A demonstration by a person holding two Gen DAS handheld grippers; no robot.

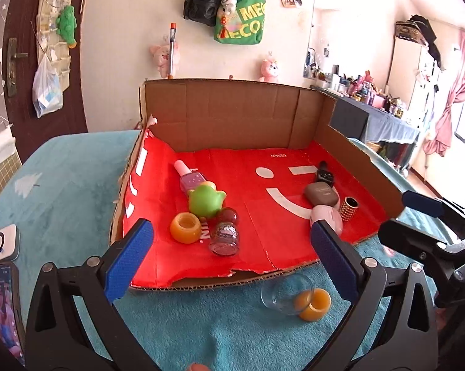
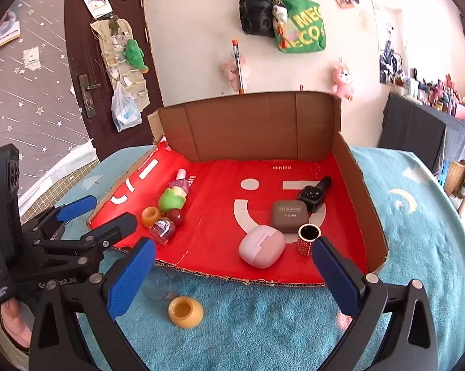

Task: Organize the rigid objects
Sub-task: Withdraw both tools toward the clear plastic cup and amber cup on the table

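Observation:
A cardboard box (image 1: 238, 114) with a red floor lies open on the teal blanket. On its left lie a pink toy microphone (image 1: 190, 177), a green toy (image 1: 205, 200), an orange jar (image 1: 185, 227) and a clear glitter jar (image 1: 224, 236). On its right lie a pink case (image 2: 261, 246), a brown eye-shadow case (image 2: 289, 215), a black watch (image 2: 313, 198) and a gold studded tube (image 2: 307, 239). An orange jar (image 2: 185, 311) and a clear cup (image 2: 158, 284) lie on the blanket in front of the box. My left gripper (image 1: 232, 262) is open and empty. My right gripper (image 2: 232, 278) is open and empty.
A phone (image 1: 2, 303) and a small white device (image 1: 1, 243) lie on the blanket at left. A dark door (image 2: 108, 46) and a wall with hanging bags (image 2: 282, 21) stand behind. A cluttered table (image 1: 374, 108) stands at right.

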